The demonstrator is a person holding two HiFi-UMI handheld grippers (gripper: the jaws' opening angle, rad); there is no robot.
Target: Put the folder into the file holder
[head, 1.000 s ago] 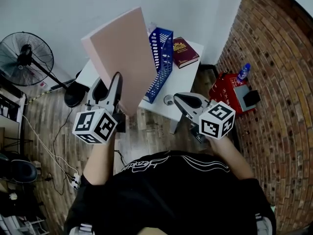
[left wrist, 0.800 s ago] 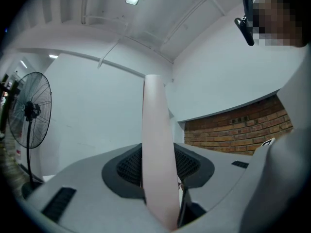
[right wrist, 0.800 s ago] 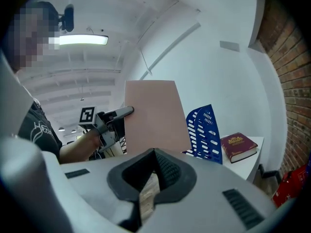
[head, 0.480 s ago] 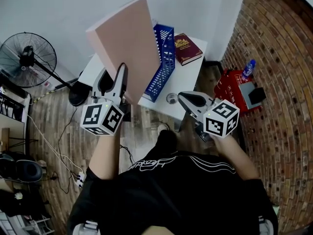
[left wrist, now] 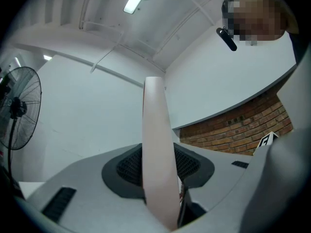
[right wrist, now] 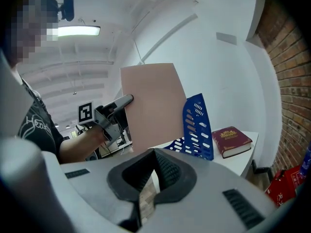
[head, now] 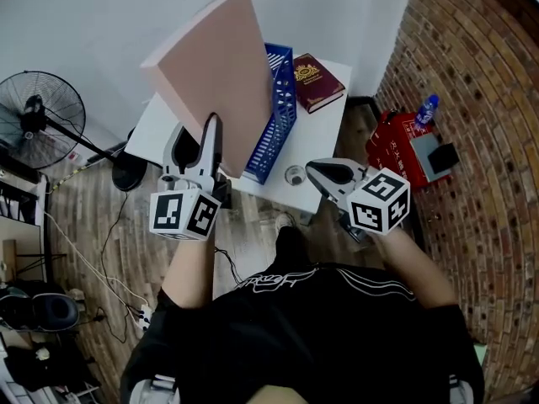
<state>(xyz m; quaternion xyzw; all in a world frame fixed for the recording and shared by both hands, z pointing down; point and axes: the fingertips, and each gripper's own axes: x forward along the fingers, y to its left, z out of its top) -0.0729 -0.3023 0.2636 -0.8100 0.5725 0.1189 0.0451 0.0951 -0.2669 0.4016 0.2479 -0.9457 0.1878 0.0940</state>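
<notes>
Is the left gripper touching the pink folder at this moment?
Touching. The left gripper view shows the pink folder edge-on between the fingers of the left gripper, both pads pressed against its faces, with no gap.

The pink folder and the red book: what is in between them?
The blue file holder stands between the folder and the book on the white table. The head view shows it best.

Non-task items:
- Tabletop (head: 313, 141), white, set against a white wall.
- Book (head: 316, 82), dark red, lying flat at the far corner.
- Small round object (head: 294, 175) near the front edge; type unclear.
- Standing fan (head: 38, 118), black, on the wooden floor (head: 80, 217).
- Brick wall (head: 480, 74).
- Red case (head: 394, 154) on the floor.
- Blue bottle (head: 426, 110) beside it.
</notes>
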